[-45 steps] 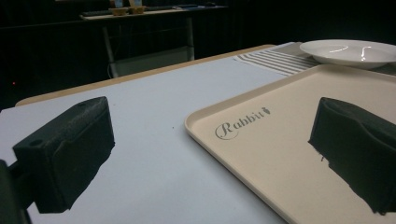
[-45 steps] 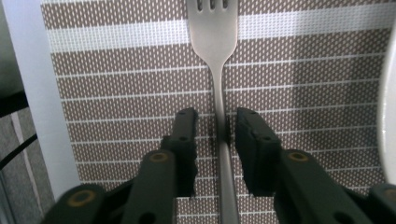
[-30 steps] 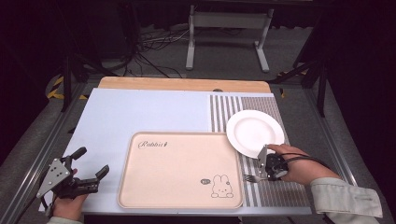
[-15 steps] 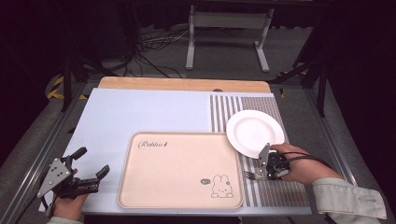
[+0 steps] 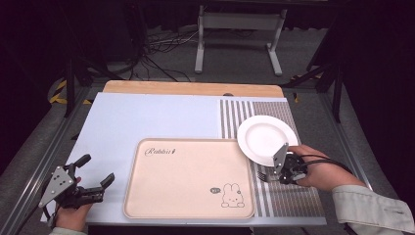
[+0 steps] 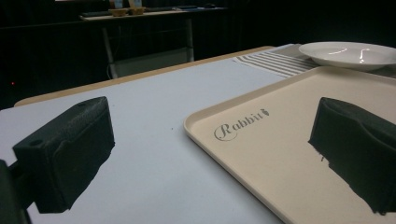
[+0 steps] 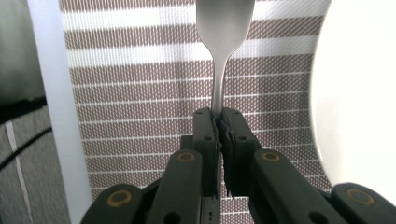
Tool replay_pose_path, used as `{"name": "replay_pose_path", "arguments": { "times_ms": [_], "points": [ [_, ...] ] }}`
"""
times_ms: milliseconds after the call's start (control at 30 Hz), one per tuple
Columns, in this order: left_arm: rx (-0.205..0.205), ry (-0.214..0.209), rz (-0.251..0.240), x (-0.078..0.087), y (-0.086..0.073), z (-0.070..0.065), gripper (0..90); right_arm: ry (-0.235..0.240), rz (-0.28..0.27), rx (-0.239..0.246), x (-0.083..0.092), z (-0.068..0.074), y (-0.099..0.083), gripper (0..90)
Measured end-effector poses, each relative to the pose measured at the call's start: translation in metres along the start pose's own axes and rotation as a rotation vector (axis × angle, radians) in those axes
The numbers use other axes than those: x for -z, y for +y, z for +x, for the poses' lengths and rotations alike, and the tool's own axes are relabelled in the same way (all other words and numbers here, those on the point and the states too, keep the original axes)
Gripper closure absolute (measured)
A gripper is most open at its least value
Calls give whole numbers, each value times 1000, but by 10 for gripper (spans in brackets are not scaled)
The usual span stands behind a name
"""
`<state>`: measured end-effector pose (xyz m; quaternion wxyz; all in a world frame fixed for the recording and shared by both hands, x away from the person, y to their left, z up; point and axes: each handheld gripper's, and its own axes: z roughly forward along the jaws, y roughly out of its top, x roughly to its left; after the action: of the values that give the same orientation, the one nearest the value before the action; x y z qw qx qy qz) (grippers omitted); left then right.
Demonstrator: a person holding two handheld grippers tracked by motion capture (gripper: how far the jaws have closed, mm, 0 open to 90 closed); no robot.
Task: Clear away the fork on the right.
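A metal fork lies over the striped placemat, between the beige Rabbit tray and the white plate. My right gripper is shut on its handle. In the right gripper view, the fork runs up from the closed gripper, with the plate at the right. My left gripper stands open with nothing in it at the table's near left corner. In the left gripper view, the left gripper faces the tray, which is apart from it, and the plate farther off.
A pale blue mat covers the left and middle of the table, with a wooden strip along the far edge. A metal stand and cables are on the floor beyond the table. Metal rails run along both sides.
My right hand has turned slightly on the fork, so the grey plate on its gripper now stands up. The fork's tines stay in place. The left gripper has not moved.
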<state>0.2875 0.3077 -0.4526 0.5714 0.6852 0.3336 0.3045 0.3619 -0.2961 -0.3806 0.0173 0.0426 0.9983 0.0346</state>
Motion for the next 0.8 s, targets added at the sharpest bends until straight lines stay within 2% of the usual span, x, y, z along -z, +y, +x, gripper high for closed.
{"name": "replay_pose_path", "arguments": {
  "times_ms": [67,267,567,733,800],
  "points": [
    [0,1,-1,0,0,0,5,-7,-32,-29,6,-1,-1,856],
    [-1,0,1,0,0,0,5,-35,-77,-52,19,-1,-1,857],
    [-2,1,0,0,0,0,5,-83,-125,-61,35,0,5,856],
    [1,1,-2,0,0,0,5,-113,-179,-48,45,-2,12,856],
    [-1,0,-2,0,0,0,5,-114,-184,-54,49,-1,16,857]
  ]
}}
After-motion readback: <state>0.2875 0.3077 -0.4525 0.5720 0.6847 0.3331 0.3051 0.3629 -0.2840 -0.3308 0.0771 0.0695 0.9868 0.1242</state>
